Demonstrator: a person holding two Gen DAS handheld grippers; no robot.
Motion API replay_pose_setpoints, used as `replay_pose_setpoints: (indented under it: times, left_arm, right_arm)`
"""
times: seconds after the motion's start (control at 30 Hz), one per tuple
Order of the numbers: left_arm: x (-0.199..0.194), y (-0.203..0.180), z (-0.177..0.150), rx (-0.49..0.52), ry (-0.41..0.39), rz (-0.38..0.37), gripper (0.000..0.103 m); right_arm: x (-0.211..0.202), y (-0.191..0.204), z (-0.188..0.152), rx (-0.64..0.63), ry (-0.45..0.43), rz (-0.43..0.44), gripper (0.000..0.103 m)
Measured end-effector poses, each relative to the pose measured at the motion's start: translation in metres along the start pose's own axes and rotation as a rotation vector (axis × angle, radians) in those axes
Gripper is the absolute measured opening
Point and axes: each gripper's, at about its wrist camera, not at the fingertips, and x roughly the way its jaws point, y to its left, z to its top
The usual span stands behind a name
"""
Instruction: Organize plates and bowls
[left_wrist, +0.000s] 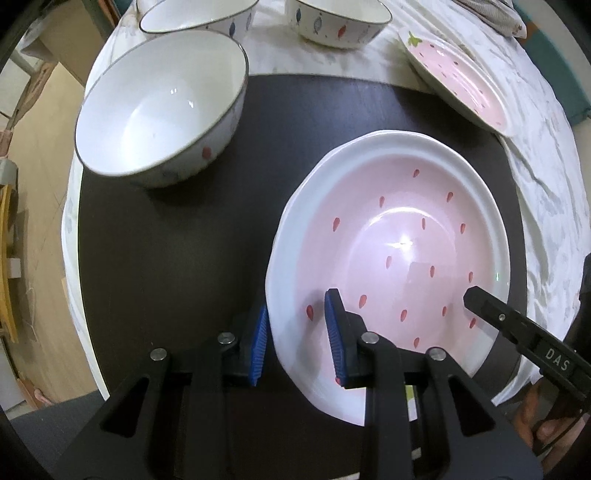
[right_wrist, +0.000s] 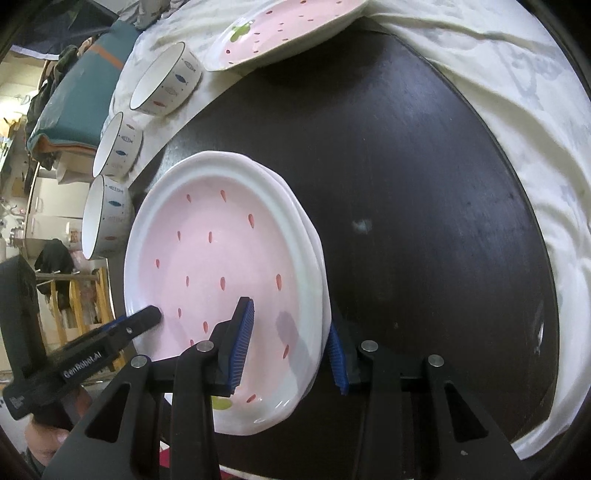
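1. The pink strawberry plate (left_wrist: 391, 236) sits over the dark round tabletop (left_wrist: 177, 258), apparently resting on a second plate whose white rim (right_wrist: 314, 243) shows beneath its edge in the right wrist view. Whether it is lifted clear or bearing on that lower plate cannot be told.

2. The left gripper (left_wrist: 295, 339) straddles the plate's rim, one blue pad outside and one inside, jaws narrow. It appears clamped on the rim, though pad contact is not fully visible.

3. The right gripper (right_wrist: 291, 347) straddles the opposite rim. Its jaws are partly open and its pads bracket both stacked rims; the inner pad seems to stand off the surface, so a firm hold cannot be confirmed.

4. Risk: glazed ceramic held by the rim only. If one side grips and the other does not, the plate is likely to tilt, slip and strike the plate below.

5. Risk: the right pads may catch both rims and drag the lower plate.

6. Risk: the nearest white bowl (left_wrist: 162, 107) stands just beside the plate; a sideways swing could knock it.

7. Further out, two fish-patterned bowls (right_wrist: 166, 85) and another pink plate (left_wrist: 461, 81) lie on the rumpled white cloth (right_wrist: 517, 110), an uneven footing.
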Motion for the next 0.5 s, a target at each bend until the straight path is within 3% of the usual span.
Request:
replay_pose_setpoints:
  times: [0.33, 0.5]
  left_arm:
    - [0.001, 0.000, 0.009, 0.005, -0.032, -0.008, 0.026]
    - [-0.001, 0.000, -0.002, -0.025, -0.080, -0.013, 0.026]
  right_arm:
    - [0.002, 0.004, 0.016, 0.004, -0.021, 0.007, 0.040]
    - [0.003, 0.005, 0.016, 0.015, -0.027, 0.011, 0.040]
